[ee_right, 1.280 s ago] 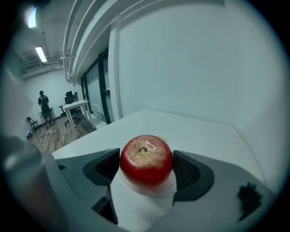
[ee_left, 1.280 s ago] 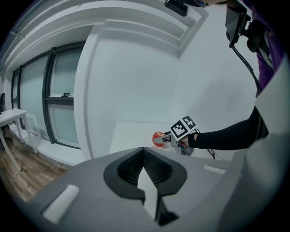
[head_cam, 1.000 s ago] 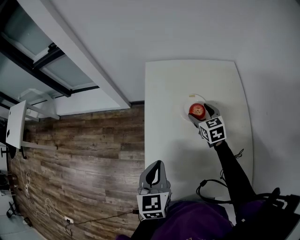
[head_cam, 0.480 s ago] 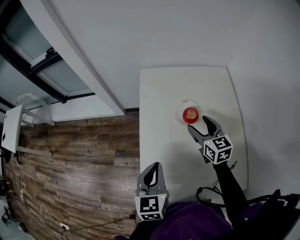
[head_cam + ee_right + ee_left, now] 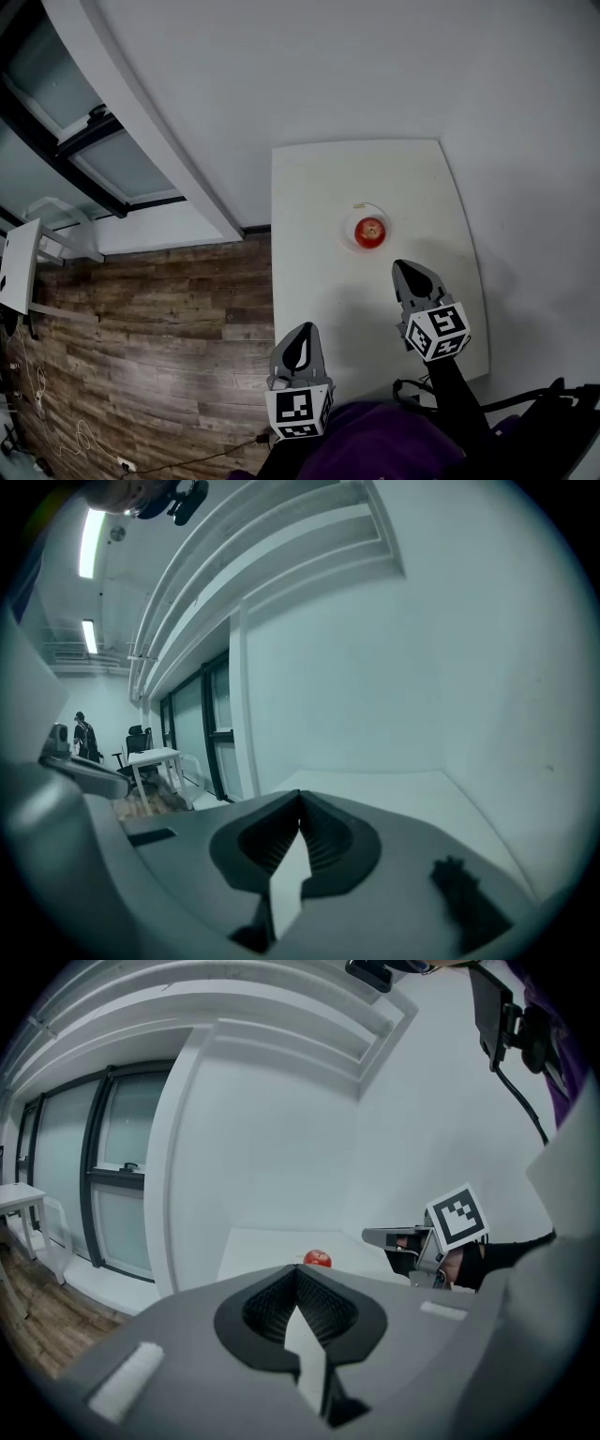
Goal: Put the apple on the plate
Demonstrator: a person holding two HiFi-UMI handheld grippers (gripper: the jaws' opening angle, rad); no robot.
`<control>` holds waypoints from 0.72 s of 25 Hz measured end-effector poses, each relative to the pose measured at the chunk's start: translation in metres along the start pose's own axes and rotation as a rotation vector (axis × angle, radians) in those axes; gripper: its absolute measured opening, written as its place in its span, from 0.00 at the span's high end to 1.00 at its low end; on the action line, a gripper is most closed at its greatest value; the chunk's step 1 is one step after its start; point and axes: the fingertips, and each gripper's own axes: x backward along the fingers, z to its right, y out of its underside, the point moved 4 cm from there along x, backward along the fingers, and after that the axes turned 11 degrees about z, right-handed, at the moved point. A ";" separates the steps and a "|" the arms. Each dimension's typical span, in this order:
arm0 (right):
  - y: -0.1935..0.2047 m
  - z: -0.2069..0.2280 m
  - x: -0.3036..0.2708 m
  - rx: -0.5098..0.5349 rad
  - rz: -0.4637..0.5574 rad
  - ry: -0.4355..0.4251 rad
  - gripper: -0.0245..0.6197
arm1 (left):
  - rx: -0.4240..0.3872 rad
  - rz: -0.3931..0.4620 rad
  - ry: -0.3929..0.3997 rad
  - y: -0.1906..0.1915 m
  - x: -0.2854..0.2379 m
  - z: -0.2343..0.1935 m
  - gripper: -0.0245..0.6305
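The red apple (image 5: 369,231) rests on the small white plate (image 5: 354,218) in the middle of the white table (image 5: 309,187). In the left gripper view the apple (image 5: 317,1259) shows far off, beyond the shut jaws. My right gripper (image 5: 409,271) is shut and empty, drawn back from the plate toward the table's near right part. My left gripper (image 5: 298,343) hangs shut and empty beside the table's near left edge. The right gripper (image 5: 380,1237) also shows at the right of the left gripper view.
A white wall runs behind the table. Wooden floor (image 5: 141,328) lies to the left, with a window wall (image 5: 84,141) and another white table (image 5: 23,248) farther left. A black cable (image 5: 412,384) trails at the table's near edge.
The right gripper has let go of the apple on the plate, backed away toward me and upward, and shut its jaws. The left gripper rose slightly.
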 end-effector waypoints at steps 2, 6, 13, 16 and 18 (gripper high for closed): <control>0.004 0.002 0.002 0.015 -0.007 -0.004 0.95 | 0.000 0.006 0.006 0.003 -0.005 0.002 0.96; 0.002 -0.001 0.011 0.049 -0.011 -0.002 0.95 | 0.001 0.007 0.009 0.003 -0.001 0.004 0.96; 0.000 0.002 0.015 0.055 -0.012 0.014 0.95 | 0.002 0.023 0.031 0.001 -0.002 0.009 0.96; 0.001 0.003 0.016 0.045 -0.009 0.020 0.95 | 0.004 0.017 0.029 0.002 -0.001 0.009 0.96; 0.001 0.005 0.016 0.042 -0.008 0.022 0.95 | 0.002 0.022 0.024 0.001 -0.002 0.009 0.96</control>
